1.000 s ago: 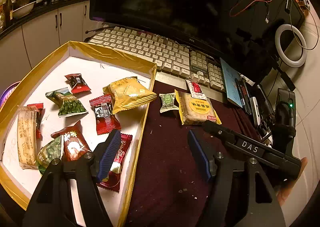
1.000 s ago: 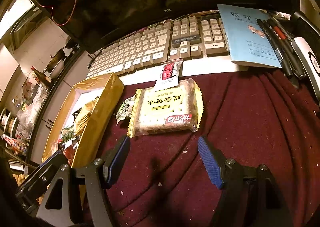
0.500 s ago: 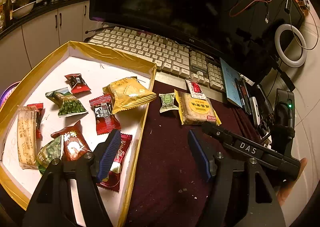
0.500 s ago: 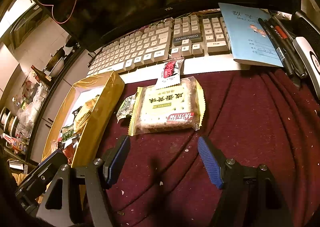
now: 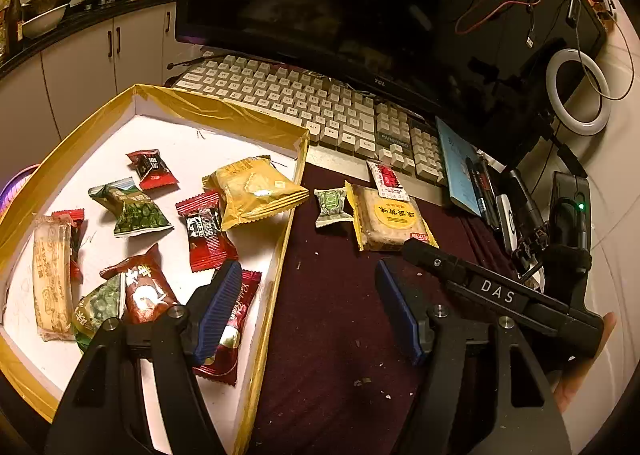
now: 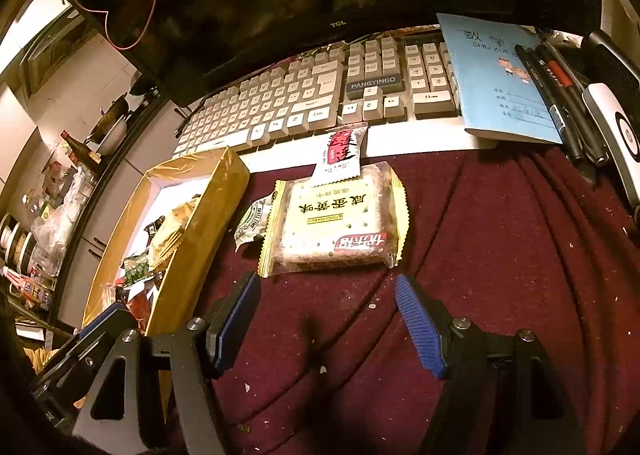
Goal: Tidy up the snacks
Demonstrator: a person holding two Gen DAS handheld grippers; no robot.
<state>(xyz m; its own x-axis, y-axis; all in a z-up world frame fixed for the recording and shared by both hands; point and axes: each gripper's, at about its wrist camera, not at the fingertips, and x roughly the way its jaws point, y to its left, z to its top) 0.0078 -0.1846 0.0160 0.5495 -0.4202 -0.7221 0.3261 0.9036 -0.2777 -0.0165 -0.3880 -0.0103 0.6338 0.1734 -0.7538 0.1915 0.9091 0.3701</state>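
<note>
two hand-held grippers hover over a desk draped in dark maroon cloth [image 6: 500, 239], mid-way through sorting snacks into a shallow gold-edged cardboard tray with a white floor [image 5: 224, 119]. the left gripper [image 5: 308, 311] hangs above the tray's right wall, its blue-padded jaws spread wide with nothing between them; the right gripper [image 6: 328, 319] is likewise released and empty, poised just short of a square cracker pack in a yellow-trimmed clear wrapper [image 6: 336, 223].

most of the haul already lies in the tray: a puffy yellow pastry packet [image 5: 256, 191] leaning over the right wall, several red candy wrappers, green pea packets and a long pale biscuit bar [image 5: 50, 279] by the left edge. three items remain out on the cloth, near the far edge beside the beige keyboard [image 6: 304, 103]: the cracker pack, a small green-and-white sweet [image 5: 331, 203] lying between it and the tray wall, and a small white sachet with red print [image 6: 340, 153] resting partly on the pack's far edge.

the step in hand looks like the reach for the cracker pack (the closest to the right jaws). the next move likely calls for easing forward and down, straddling the flat pack across its width, and closing without snagging the sachet or bunching the cloth.
</note>
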